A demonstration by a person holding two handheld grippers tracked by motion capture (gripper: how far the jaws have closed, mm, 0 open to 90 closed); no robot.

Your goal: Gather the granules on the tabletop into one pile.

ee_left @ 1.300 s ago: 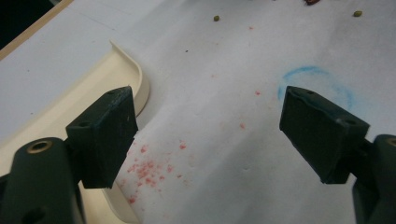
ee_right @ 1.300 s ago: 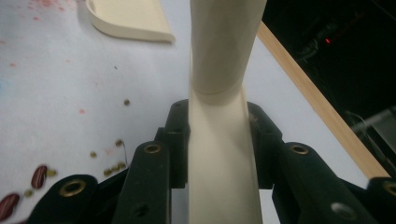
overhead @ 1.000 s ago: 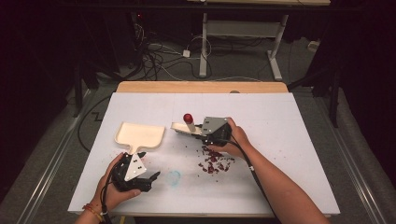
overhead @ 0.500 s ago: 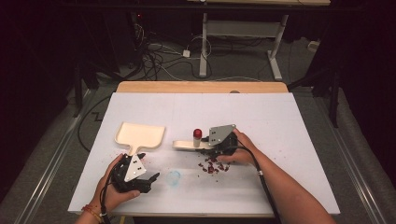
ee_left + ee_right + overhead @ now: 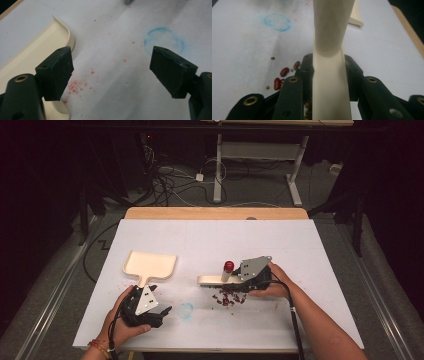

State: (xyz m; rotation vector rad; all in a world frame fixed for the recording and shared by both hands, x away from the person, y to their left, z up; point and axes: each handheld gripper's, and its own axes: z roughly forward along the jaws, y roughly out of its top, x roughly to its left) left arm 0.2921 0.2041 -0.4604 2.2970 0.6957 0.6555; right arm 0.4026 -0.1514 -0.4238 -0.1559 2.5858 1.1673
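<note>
The right gripper [image 5: 250, 281] is clamped on the cream brush [image 5: 212, 280], whose long axis runs toward the dustpan [image 5: 149, 265], with the beans [image 5: 229, 297] just beside it, while the left gripper [image 5: 159, 309], jaws wide and empty, sits at the dustpan's handle.

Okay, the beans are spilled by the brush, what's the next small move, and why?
Probably sweep the cream brush, clamped in the right hand-held gripper, leftward through the red beans toward the cream plastic dustpan. The beans lie loose beside the brush, and the open left hand-held gripper sits at the dustpan's edge.
</note>
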